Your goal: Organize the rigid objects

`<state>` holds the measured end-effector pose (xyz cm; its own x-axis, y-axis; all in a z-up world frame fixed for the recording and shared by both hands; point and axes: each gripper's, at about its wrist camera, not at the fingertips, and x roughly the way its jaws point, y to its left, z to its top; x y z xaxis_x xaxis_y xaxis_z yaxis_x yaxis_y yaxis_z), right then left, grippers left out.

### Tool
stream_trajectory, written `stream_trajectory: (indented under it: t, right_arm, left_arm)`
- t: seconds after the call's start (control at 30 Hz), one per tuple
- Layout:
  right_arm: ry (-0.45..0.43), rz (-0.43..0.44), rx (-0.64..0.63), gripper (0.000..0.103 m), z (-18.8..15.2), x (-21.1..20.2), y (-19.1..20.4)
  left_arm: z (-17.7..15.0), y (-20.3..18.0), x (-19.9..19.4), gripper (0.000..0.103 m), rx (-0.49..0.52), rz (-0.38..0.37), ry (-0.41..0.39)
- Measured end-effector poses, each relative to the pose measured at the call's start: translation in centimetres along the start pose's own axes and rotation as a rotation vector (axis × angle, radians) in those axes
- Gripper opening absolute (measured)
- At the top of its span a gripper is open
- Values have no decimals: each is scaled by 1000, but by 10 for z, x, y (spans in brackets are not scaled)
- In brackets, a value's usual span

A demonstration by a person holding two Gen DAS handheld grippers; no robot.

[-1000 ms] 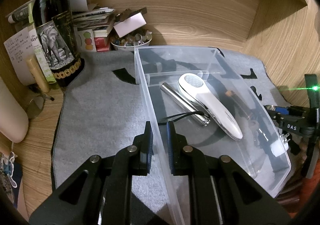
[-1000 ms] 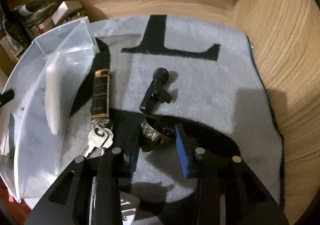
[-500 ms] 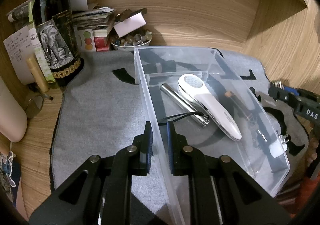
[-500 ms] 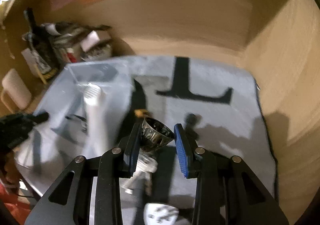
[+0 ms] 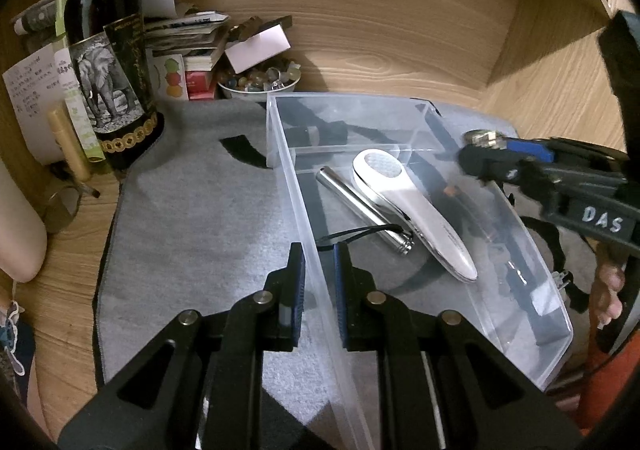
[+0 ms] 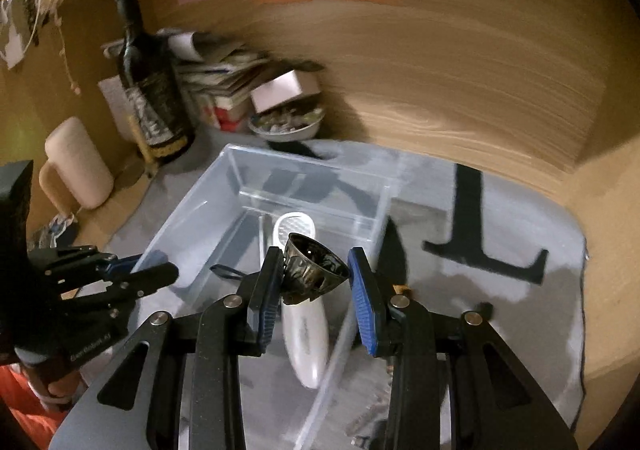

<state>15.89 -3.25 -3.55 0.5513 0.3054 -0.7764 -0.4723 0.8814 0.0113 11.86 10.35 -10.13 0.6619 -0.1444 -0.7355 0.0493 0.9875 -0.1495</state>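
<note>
The small dark metal cup (image 6: pixel 310 268) sits clamped between the blue pads (image 6: pixel 366 304) of the right gripper (image 6: pixel 314 292), held in the air over the clear plastic bin (image 6: pixel 192 205), just above the white handheld device (image 6: pixel 302 314) lying inside. The cup is flared, with an embossed, glossy dark surface, and it tilts so its open mouth faces up and to the right. In the left wrist view only its shiny rim (image 5: pixel 482 137) shows at the right gripper's tip, over the bin's right wall.

The left gripper (image 5: pixel 319 282) is closed narrowly on the bin's near left wall (image 5: pixel 304 217), one finger on each side. Inside the bin, a silver flashlight (image 5: pixel 362 215) lies just left of the white device. The bin rests on a grey mat (image 5: pixel 192 217); a dark wine bottle (image 5: pixel 110 61) stands at the far left.
</note>
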Motion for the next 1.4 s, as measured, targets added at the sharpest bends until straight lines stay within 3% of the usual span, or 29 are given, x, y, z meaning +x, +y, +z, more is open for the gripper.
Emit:
stream_trajectory:
  t: [0.4,0.5,0.63,0.77,0.97,1.07,1.17,1.23,1.3,1.4]
  right_arm:
    - [156,70,-158,31,-2,47,40]
    - [144,61,-179,31,-2,43,42]
    - [108,44,-162,47,0,35,37]
    - [76,54,-113,47,4,23,22]
    - [34,-69,-29,48,10,3,-13]
    - [31,-155,-13,58,8,-7,-30]
    - [40,-219,1,62,3,-13,-48]
    - [44,-247,22,77,-1,-16,-60]
    - [44,-271,55,83,-6,-18,-72]
    - [76,-276,108,83,-16,-14,-91]
  left_arm:
    - [-1,0,-1,15,4,-12,-2]
    - [-1,0,-1,15,4,-12,-1]
    - [0,-1,-1,15,0,-12,0]
    - [0,-1,-1,15,-2,-9,0]
    - [1,-1,0,15,-3,-8,2]
    - [1,-1,0,15,2,-6,2]
    - [1,-1,0,15,1,-7,1]
    - [1,-1,0,15,1,-7,1]
    - [0,-1,0,15,1,-6,1]
    - [0,0,0,15,-1,-6,1]
